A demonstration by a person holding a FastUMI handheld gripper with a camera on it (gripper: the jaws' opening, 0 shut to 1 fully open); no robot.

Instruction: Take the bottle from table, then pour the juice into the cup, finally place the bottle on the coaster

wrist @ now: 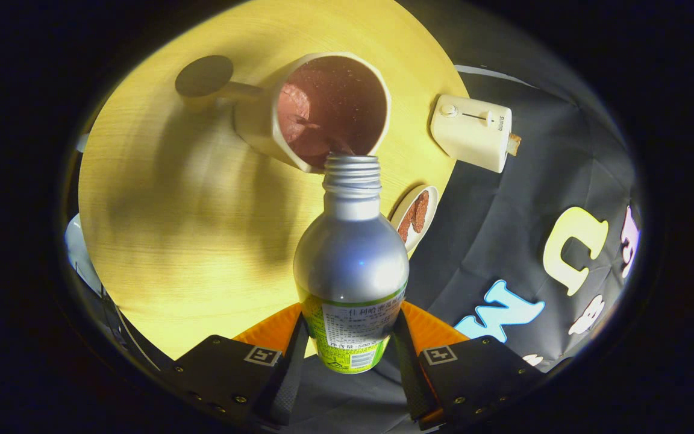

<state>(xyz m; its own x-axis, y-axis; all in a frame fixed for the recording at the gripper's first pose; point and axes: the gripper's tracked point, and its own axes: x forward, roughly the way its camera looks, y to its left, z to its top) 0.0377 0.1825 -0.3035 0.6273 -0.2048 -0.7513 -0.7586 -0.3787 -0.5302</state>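
Bottle (pixel 351 253): silver, green label, uncapped, tilted mouth-first over cup (pixel 323 111) of dark juice; clamped between both fingers of gripper (pixel 350 355).

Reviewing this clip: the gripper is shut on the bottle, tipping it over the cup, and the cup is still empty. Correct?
Not quite. The gripper view shows the cup already holding reddish juice. The rest stands: the gripper is shut on the bottle, tipped with its mouth at the cup's rim.

Toaster (pixel 472 131), plate (pixel 415 215) on table (pixel 190 217)
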